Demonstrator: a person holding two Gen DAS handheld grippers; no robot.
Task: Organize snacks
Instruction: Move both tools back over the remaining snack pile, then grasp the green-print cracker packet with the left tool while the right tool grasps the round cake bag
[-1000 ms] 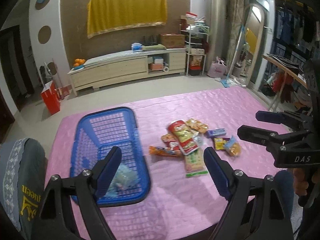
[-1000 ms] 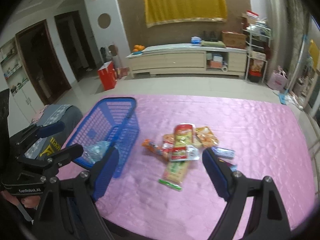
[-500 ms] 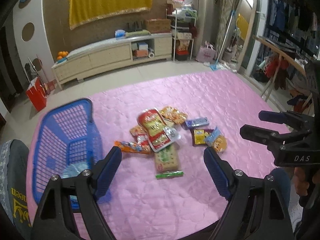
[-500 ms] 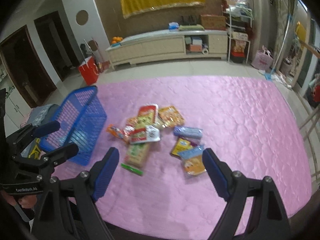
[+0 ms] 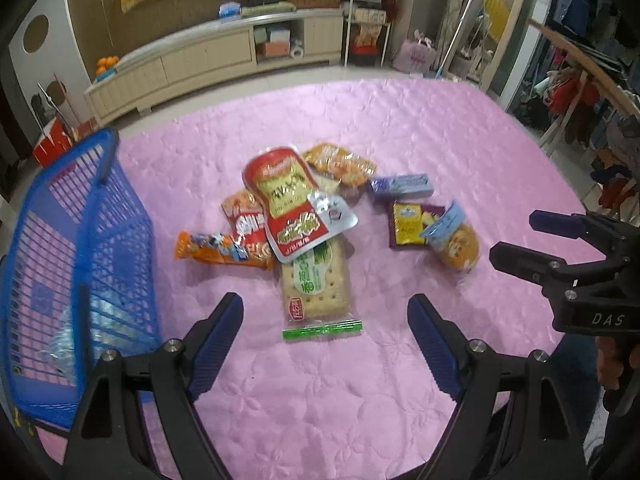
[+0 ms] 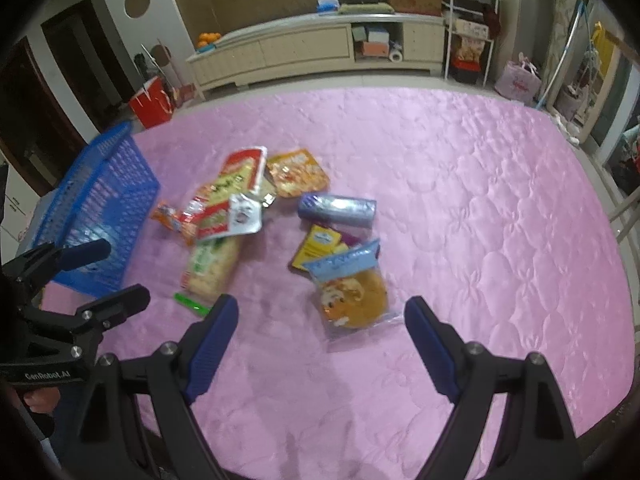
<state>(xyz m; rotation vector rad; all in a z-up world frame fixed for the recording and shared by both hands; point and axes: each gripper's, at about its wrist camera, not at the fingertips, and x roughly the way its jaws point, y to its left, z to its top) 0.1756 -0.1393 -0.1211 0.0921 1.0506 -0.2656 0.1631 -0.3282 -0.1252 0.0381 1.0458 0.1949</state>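
- Left wrist view shows the left gripper point(image 5: 325, 316) with its jaws spread wide and nothing between them, hovering just short of the cracker pack point(image 5: 316, 284).
- Right gripper point(image 6: 318, 318) is likewise wide open and empty, its jaws framing the bagged round pastry point(image 6: 354, 298) on the pink quilted cover point(image 6: 480, 208).
- Handling, as I judge it: every pack looks light and thin-filmed, so slippery and prone to crumple. The crackers are brittle, so take them across the short width near the middle, not by the green seal strip point(image 5: 322, 329). The pastry is soft; pinch the blue header card point(image 6: 344, 260) rather than squeeze the cake.
- Count on the cover: one cracker pack, one red-and-yellow pouch point(image 5: 286, 200) lying on top of it, one silver sachet point(image 5: 332, 212), one red chip bag point(image 5: 246, 226), one orange tube pack point(image 5: 216, 250), one orange bag point(image 5: 340, 162), one purple bar point(image 5: 402, 186), one yellow-and-purple pack point(image 5: 408, 224), one pastry: nine loose.
- One blue basket point(image 5: 100, 184) stands left of the pile, holding one pale crinkly pack point(image 5: 68, 340).
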